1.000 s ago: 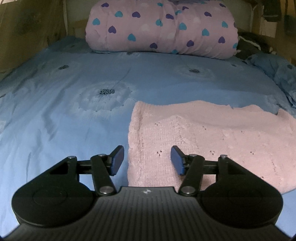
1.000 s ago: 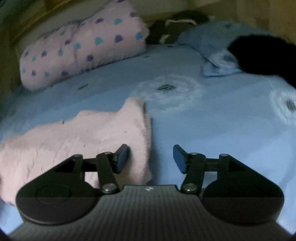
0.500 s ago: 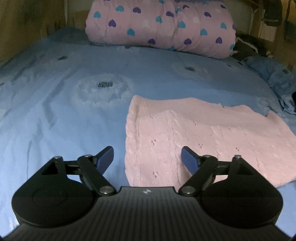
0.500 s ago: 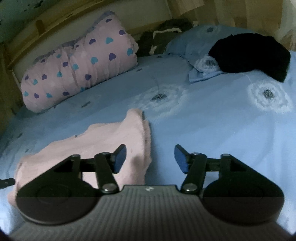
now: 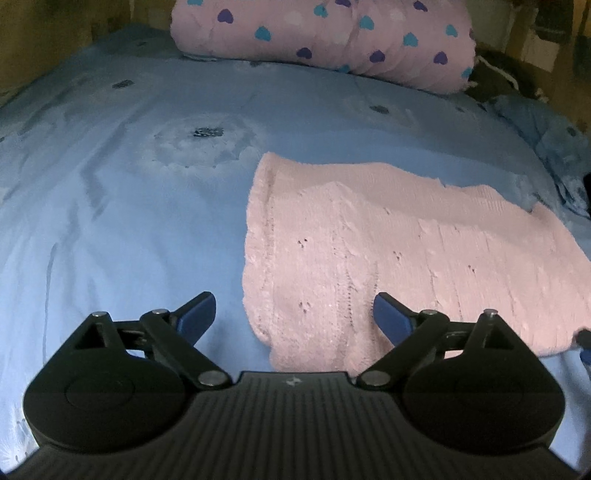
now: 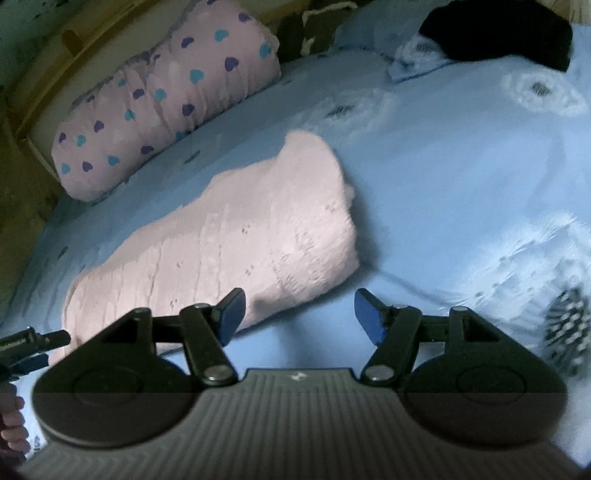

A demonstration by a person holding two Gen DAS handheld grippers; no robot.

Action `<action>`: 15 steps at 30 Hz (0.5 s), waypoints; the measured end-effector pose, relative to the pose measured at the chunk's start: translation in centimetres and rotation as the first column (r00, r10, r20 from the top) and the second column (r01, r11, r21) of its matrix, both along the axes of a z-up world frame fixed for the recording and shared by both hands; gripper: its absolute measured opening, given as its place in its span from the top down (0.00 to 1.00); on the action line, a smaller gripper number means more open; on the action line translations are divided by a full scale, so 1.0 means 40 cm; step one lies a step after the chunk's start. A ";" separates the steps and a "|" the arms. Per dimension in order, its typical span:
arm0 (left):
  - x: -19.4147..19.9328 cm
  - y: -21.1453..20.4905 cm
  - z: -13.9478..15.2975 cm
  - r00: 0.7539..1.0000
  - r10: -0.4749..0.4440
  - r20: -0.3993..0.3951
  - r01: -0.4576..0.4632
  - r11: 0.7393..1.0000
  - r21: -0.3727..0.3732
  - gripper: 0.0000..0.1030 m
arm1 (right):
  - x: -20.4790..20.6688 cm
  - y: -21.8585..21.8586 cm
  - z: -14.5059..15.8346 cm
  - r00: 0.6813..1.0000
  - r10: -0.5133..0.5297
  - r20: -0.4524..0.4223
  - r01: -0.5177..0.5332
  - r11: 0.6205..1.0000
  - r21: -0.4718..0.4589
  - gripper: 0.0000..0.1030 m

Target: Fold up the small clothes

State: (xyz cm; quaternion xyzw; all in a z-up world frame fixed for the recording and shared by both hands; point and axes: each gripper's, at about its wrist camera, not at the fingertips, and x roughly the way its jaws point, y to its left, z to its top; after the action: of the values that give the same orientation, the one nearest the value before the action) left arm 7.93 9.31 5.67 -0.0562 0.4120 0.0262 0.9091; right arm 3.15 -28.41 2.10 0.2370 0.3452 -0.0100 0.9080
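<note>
A pink knitted garment (image 5: 369, 240) lies folded flat into a long strip across the blue bedsheet (image 5: 110, 221). My left gripper (image 5: 293, 301) hovers over its near left corner. Its jaws are opening, the corner lies below the gap, and neither pad presses on it. In the right wrist view the same garment (image 6: 240, 236) runs off to the left. My right gripper (image 6: 300, 295) stands open over bare sheet (image 6: 443, 184) just off the garment's right end, its left finger (image 6: 231, 314) overlapping the garment's edge. The left gripper (image 6: 33, 343) shows at the far left edge.
A rolled pink quilt with heart prints (image 5: 332, 33) lies along the head of the bed. A black garment (image 6: 498, 33) rests on a blue pillow at the back right. A wooden bed frame (image 6: 44, 110) borders the far side. A hand (image 6: 11, 424) shows at the lower left.
The left gripper's jaws have spread much wider over the garment's corner. The right gripper has slid sideways off the garment's end, rolled, and its jaws have widened a little.
</note>
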 end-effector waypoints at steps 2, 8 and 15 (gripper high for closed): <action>0.001 -0.007 -0.001 1.000 -0.010 -0.001 0.010 1.000 0.009 0.08 | 0.013 0.008 -0.007 1.000 -0.011 0.004 0.011 1.000 0.015 0.35; 0.016 -0.024 -0.018 0.999 -0.022 -0.027 0.023 0.999 0.029 0.07 | 0.064 0.003 -0.032 0.996 -0.085 0.040 0.081 0.992 0.096 0.29; 0.028 -0.034 -0.029 0.999 -0.027 -0.040 0.029 0.999 0.041 0.07 | 0.106 0.000 -0.062 0.988 -0.115 0.100 0.100 0.985 0.144 0.19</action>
State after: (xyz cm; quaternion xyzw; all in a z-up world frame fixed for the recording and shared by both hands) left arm 9.04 7.94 4.52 -0.0309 0.4302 0.0231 0.9019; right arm 7.39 -28.41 -0.37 0.3180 0.2820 -0.0222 0.9049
